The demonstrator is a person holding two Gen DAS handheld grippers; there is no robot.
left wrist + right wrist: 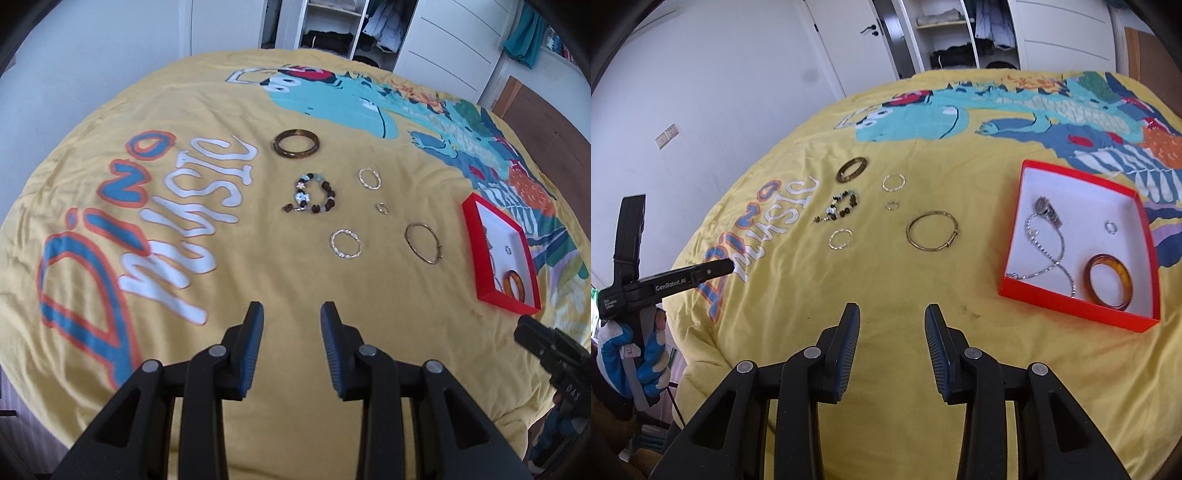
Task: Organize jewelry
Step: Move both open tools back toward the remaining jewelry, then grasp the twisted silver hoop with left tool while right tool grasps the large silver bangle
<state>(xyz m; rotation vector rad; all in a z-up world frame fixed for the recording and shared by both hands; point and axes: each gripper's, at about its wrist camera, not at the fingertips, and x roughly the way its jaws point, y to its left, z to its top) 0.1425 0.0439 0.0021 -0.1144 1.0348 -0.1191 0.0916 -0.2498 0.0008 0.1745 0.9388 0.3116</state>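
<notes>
Six pieces remain loose on the yellow bedspread (886,280), all left of the red box (1071,308): dark bangle (851,169), beaded bracelet (839,209), gold bangle (932,230), two twisted hoops (840,239), one small ring (892,205). Boxed already: amber bangle (1108,281), chain (1047,254), seemingly a watch (1048,211), a ring (1111,227). Left tool (291,314) and right tool (892,317) both gape, holding nothing.

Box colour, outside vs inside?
Box: red-orange walls outside, white inside. Right wrist view shows it best.

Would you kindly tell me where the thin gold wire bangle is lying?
The thin gold wire bangle lies centre-frame on the yellow bedspread, left of the red box.
</notes>
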